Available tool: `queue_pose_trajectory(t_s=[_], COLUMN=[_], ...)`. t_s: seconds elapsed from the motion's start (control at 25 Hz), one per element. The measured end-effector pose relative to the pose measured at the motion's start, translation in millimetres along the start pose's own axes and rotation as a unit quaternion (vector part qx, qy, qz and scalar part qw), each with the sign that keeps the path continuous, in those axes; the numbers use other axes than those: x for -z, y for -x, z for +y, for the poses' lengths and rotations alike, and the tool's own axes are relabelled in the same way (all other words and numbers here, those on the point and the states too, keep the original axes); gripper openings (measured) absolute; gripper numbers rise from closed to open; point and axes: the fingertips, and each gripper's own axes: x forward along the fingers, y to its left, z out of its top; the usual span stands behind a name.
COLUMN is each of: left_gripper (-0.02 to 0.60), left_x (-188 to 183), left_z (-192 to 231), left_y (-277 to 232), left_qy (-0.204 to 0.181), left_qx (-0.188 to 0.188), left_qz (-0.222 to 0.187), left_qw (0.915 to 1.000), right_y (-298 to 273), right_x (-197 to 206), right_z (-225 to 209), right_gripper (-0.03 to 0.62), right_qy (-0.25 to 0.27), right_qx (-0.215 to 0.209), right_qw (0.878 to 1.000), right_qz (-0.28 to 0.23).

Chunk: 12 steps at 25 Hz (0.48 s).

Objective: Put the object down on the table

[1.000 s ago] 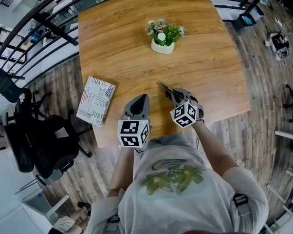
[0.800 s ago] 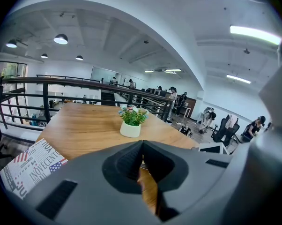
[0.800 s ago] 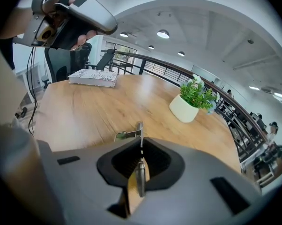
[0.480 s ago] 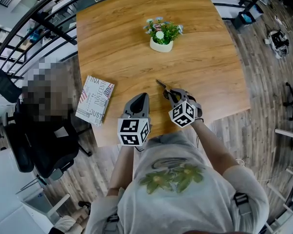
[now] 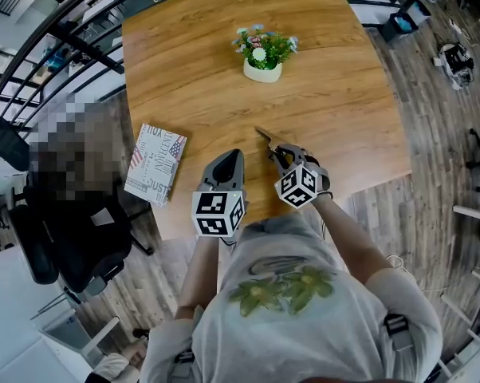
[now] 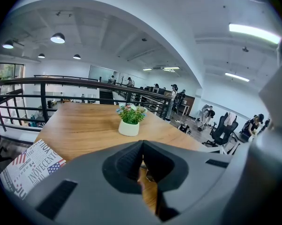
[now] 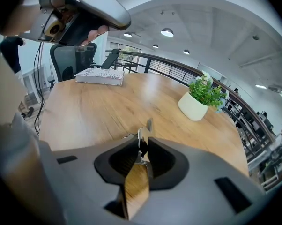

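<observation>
Slim metal tool (image 5: pixel 265 139) on woodgrain table (image 5: pixel 336 94)

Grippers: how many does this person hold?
2. Left gripper, shut, right of the book; right gripper beside it, jaws just opening around a metal tool. None seems hidden.

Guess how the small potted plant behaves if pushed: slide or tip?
The potted plant would probably slide rather than tip: its white pot looks low and wide. Likely light, as pot and foliage are small. The smooth wooden table should offer little grip.
</observation>
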Motion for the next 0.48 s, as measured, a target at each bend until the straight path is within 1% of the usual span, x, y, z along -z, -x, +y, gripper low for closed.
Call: queue_pose_trajectory(t_s=[0.48], left_gripper=[0.017], left_x=[0.8], left_z=[0.9], left_y=[1.4], left_qy=[0.002], left_qx=[0.0], left_qz=[0.0], left_qw=[1.0], right_y=[-3.5], right_x=[4.1], right_z=[9.7], right_gripper=[0.092], right_qy=[0.01], right_qx=[-0.011], right_qw=[1.0], right_qz=[0.014])
